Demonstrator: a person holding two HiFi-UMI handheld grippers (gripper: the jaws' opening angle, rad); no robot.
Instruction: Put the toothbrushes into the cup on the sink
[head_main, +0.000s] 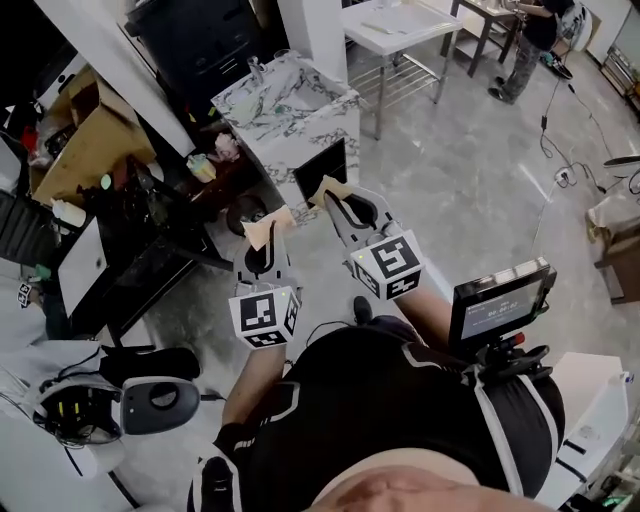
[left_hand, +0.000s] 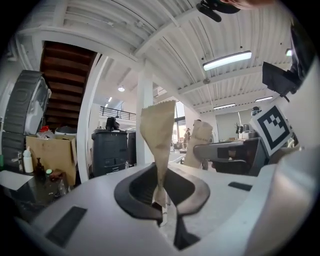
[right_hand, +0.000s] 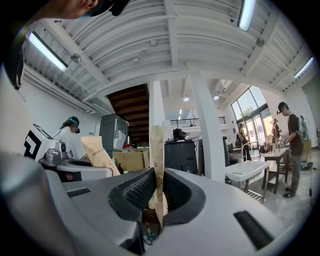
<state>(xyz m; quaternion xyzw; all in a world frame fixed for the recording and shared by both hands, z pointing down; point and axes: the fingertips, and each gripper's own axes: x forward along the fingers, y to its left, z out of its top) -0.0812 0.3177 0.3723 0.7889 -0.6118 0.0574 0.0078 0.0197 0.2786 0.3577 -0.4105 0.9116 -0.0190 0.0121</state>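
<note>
- The left gripper (left_hand: 162, 202) has its dark fingers (left_hand: 134, 194) clenched on the lower end of a flat tan paper packet (left_hand: 159, 132). The packet stands up from between them and flares wider at the top.
- The right gripper (right_hand: 157, 197) has its ribbed fingers (right_hand: 134, 192) clamped on a second tan paper packet (right_hand: 158, 157), seen edge-on and upright. What either packet holds inside cannot be told.
- In the head view the left gripper (head_main: 268, 240) and the right gripper (head_main: 335, 198) are held out side by side in front of the person, near each other but apart. Each packet sticks out past the fingertips, one (head_main: 266, 228) on the left and one (head_main: 329, 187) on the right.
- Beyond the packets stands a white-and-grey marble-patterned worktop (head_main: 310, 115), well apart from both grippers.
- Small clear glass items (head_main: 256, 70) stand at its far corner; which of them is the cup cannot be told.
- Further off a white table (head_main: 395, 28) has a person (head_main: 530, 45) standing at it.
- A brown cardboard box (head_main: 85, 140) sits on the left.
</note>
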